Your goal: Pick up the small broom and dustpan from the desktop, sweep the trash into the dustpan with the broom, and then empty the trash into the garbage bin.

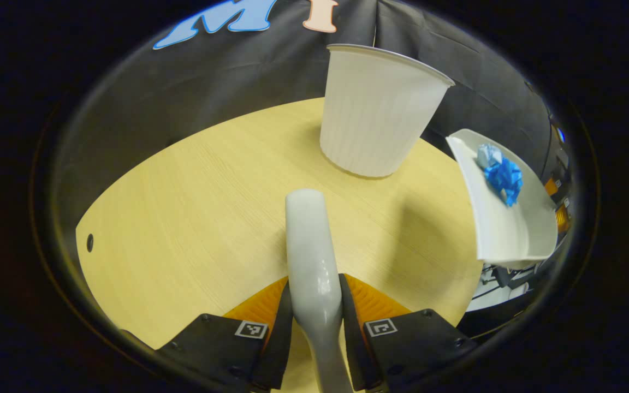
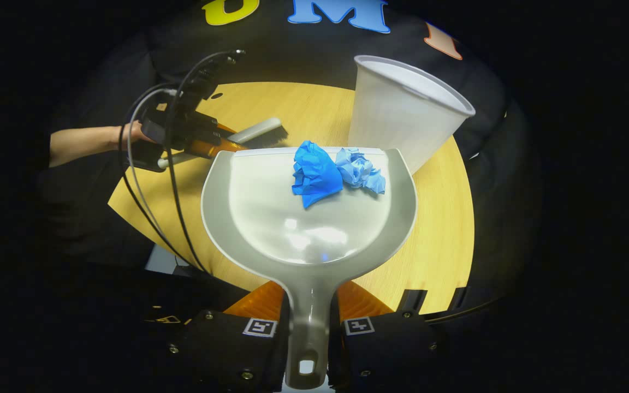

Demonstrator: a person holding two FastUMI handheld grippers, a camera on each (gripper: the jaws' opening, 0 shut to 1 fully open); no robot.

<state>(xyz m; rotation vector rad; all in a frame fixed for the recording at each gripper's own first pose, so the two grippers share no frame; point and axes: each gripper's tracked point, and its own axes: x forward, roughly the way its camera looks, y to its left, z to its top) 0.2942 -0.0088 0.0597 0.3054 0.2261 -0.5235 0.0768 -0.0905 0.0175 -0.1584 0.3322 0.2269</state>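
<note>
The right hand-held gripper (image 2: 306, 327) was clamped on the handle of the dustpan (image 2: 309, 218), raised above the table (image 2: 440, 240) with the blue trash (image 2: 336, 174) near its front lip, just beside the white garbage bin (image 2: 402, 117); tipping should be slow, lip over the bin's rim, so the crumpled wads slid in rather than bounced out. The left hand-held gripper (image 1: 314, 305) gripped the small broom (image 1: 312, 256), apparently held clear; it should keep away from the pour.

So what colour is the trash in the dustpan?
Blue trash, two shades, clearest in the right gripper view.

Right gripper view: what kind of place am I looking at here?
Probably a small recording booth set up like a desk, not a real home: a bare wooden table, black cloth wall close behind, and staged props, a bin and dustpan holding crumpled paper.
</note>
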